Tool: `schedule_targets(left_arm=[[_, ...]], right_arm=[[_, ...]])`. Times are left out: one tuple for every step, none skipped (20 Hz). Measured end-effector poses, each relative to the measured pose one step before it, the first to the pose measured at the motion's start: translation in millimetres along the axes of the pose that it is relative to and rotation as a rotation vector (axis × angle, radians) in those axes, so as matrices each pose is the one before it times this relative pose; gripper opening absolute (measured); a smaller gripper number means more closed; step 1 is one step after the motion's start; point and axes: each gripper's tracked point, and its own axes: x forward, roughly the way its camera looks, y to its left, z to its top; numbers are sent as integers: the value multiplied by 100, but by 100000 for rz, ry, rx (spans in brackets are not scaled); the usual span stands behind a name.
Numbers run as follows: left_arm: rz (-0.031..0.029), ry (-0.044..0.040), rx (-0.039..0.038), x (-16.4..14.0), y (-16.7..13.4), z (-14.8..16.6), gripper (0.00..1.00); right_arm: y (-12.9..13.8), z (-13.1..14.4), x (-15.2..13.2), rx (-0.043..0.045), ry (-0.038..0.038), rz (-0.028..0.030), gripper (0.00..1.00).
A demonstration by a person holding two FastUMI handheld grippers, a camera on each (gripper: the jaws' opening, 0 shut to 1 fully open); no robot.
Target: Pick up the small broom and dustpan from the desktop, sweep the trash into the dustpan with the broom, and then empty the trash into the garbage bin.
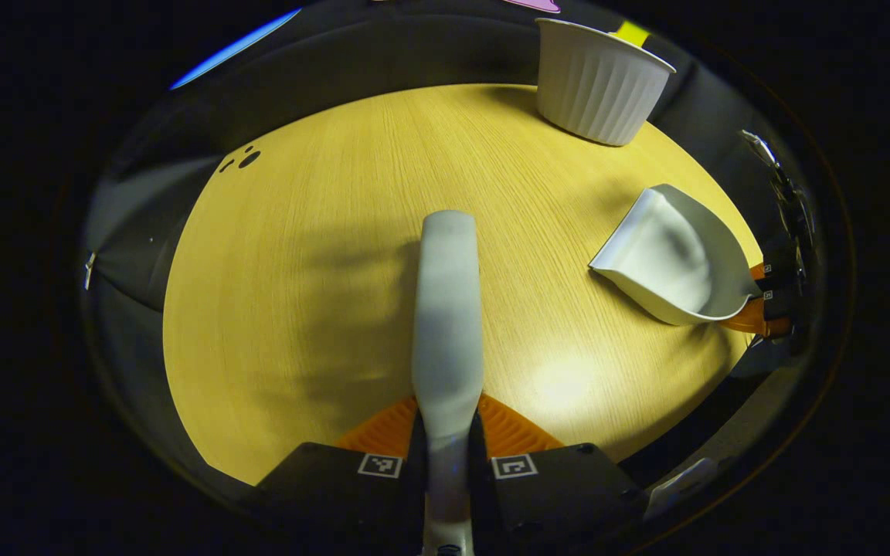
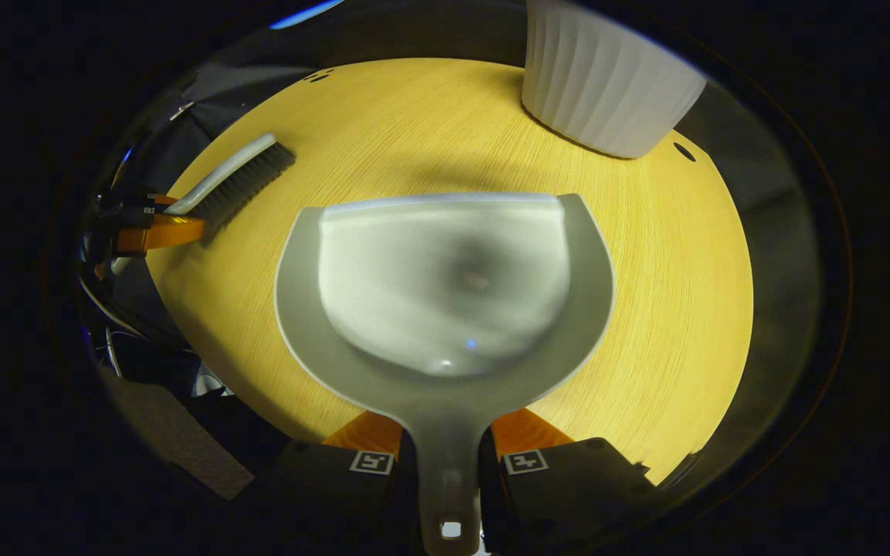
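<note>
Sitting empty, dustpan point(image 2: 445, 286) and ribbed garbage bin point(image 2: 607, 85) share the desktop point(image 2: 669, 293).

- Desktop point(image 1: 321, 255): pale wood-grain, fine lines, slight sheen.
- Dustpan point(image 2: 445, 286): smooth plastic, glossy.
- Broom point(image 2: 232, 181): smooth plastic back, dark bristles.
- Bin point(image 1: 599, 81): ribbed, matt.

Dim overall; glare patch on the desktop point(image 1: 561, 382) just right of the fingers, soft shadows left, curved blurred edges.
</note>
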Motion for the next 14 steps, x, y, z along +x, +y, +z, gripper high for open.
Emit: schedule_targets(left_arm=[[189, 104, 75, -27, 27, -129, 28], [318, -311, -100, -159, -7, 33, 28], [1042, -377, 522, -98, 60, 306, 30], [1253, -276, 876, -26, 13, 190, 32], [1471, -256, 1166, -334, 184, 82, 27], [488, -126, 430, -196, -7, 89, 31], [253, -384, 150, -297, 132, 173, 31], [-146, -256, -229, -619, 70, -79, 31], [-79, -125, -215, -555, 98, -100, 26], [94, -554, -121, -583, 221, -72, 26], [285, -910, -15, -595, 169, 99, 31], [462, -1119, -63, -893, 209, 119, 31], [531, -1764, -183, -1002, 221, 320, 31], [203, -1520, -422, -836, 67, 470, 31]], right_arm=[[77, -44, -157, 370, 12, 653, 37], [292, -116, -37, 1119, 92, 1177, 37], [178, -202, -141, 1071, 646, 897, 39], [-9, 168, -80, -188, -360, 122, 38], [-84, -10, -369, 101, 180, -3, 44], [-83, 15, -479, -33, -294, 217, 41], [-8, -7, -621, 128, -141, 344, 41], [-14, 61, -994, 549, -664, 864, 41], [124, 83, -991, 579, -875, 777, 40], [2, 119, -1023, 382, -1089, 712, 40], [31, 174, -1023, 601, -1642, 710, 40], [-86, 296, -1080, 592, -1844, 257, 43], [-38, 452, -1090, 889, -2144, 187, 39], [53, 693, -1195, 1121, -3264, 152, 36]])
